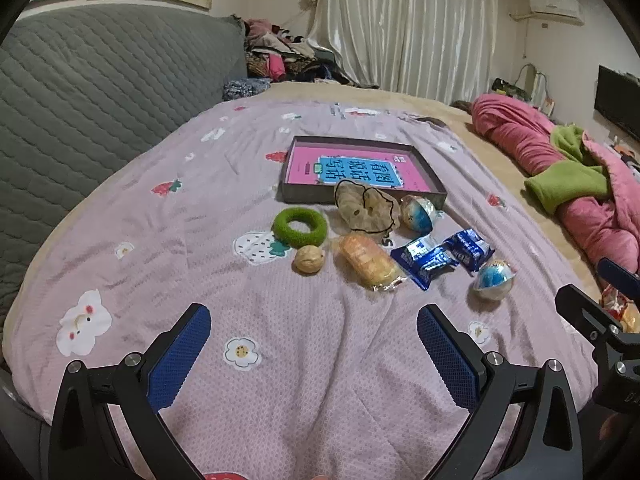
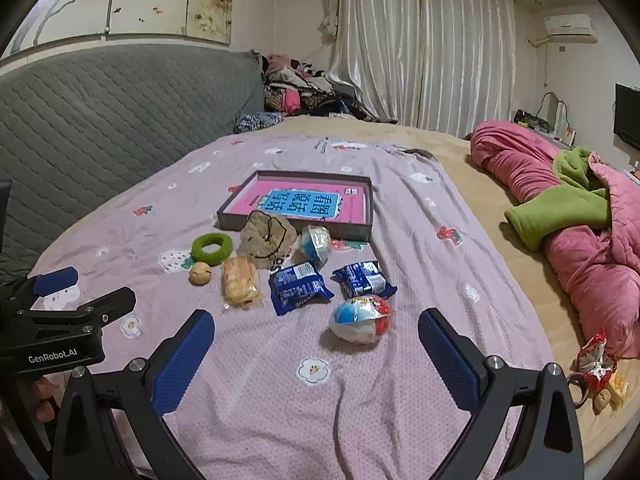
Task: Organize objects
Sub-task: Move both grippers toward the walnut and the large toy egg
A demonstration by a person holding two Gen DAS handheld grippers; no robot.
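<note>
progress: not started, box [image 2: 362, 216] holds only a book | snacks [image 2: 298, 288], green ring [image 2: 211, 248], walnut [image 2: 200, 273] lie in front of box | left gripper [image 1: 314, 340] and right gripper [image 2: 316, 344]: fingers spread, holding nothing

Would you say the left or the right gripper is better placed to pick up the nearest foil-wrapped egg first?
Right, I think. The foil egg lies just ahead of the open right gripper, between its fingers' line. From the open left gripper, that egg sits off to the right.

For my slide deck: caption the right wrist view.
Open right gripper hovers over a bedspread strewn with snacks, nearest a foil-wrapped egg, before a shallow box.
</note>
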